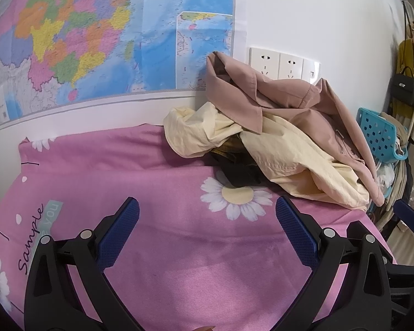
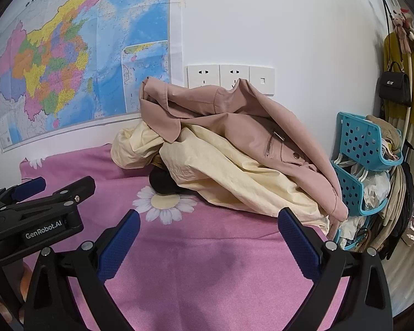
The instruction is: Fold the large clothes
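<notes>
A heap of clothes lies at the back right of the pink daisy sheet (image 1: 157,248) (image 2: 207,262): a dusty-pink jacket (image 1: 303,102) (image 2: 248,127) on top, a pale yellow garment (image 1: 289,151) (image 2: 220,173) under it, and a dark piece (image 1: 237,171) (image 2: 162,183) poking out below. My left gripper (image 1: 207,209) hovers open over bare sheet, short of the heap. Likewise open and holding nothing, my right gripper (image 2: 209,219) stands just in front of the heap's near edge. The left gripper (image 2: 41,184) also shows at the left of the right wrist view.
A large map (image 1: 96,41) (image 2: 82,55) and wall sockets (image 1: 284,63) (image 2: 229,78) are on the wall behind the heap. Blue plastic baskets (image 1: 378,135) (image 2: 364,143), hanging garments and a black handbag (image 2: 394,85) crowd the right beyond the sheet's edge.
</notes>
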A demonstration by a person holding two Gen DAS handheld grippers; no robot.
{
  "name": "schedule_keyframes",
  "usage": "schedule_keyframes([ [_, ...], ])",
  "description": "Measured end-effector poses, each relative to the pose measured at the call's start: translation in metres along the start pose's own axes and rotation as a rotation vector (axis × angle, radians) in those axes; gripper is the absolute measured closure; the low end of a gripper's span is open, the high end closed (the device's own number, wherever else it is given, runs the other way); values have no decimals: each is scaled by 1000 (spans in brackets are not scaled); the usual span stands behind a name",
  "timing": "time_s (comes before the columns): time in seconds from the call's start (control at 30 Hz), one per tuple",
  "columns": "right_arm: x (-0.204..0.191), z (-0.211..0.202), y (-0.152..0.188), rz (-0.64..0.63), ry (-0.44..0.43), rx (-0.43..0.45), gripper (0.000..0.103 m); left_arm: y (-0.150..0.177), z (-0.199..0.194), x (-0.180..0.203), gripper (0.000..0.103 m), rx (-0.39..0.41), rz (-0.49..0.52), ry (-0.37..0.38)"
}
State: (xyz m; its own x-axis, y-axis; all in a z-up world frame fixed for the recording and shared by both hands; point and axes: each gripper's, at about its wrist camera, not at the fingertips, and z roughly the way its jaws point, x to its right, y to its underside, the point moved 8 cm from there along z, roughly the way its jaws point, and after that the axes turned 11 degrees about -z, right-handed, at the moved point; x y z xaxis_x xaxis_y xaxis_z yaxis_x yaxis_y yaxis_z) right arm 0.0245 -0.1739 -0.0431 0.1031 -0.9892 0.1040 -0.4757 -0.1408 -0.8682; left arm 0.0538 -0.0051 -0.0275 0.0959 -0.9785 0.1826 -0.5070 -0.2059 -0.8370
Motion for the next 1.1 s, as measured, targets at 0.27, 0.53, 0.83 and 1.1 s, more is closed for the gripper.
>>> schedule_keyframes([
  [0.27,0,0,-1,-1,-3,-1,6,1,-1,0,5,1,-3,-1],
  [0.53,2,-1,-2,1,2,5,6,1,-1,0,5,1,-1,0],
  [0.83,2,1,-2,-4,6,3,6,0,1,0,5,0,1,0],
  [1.1,1,3,-2,-1,3,-2,6,0,1,0,5,0,1,1],
])
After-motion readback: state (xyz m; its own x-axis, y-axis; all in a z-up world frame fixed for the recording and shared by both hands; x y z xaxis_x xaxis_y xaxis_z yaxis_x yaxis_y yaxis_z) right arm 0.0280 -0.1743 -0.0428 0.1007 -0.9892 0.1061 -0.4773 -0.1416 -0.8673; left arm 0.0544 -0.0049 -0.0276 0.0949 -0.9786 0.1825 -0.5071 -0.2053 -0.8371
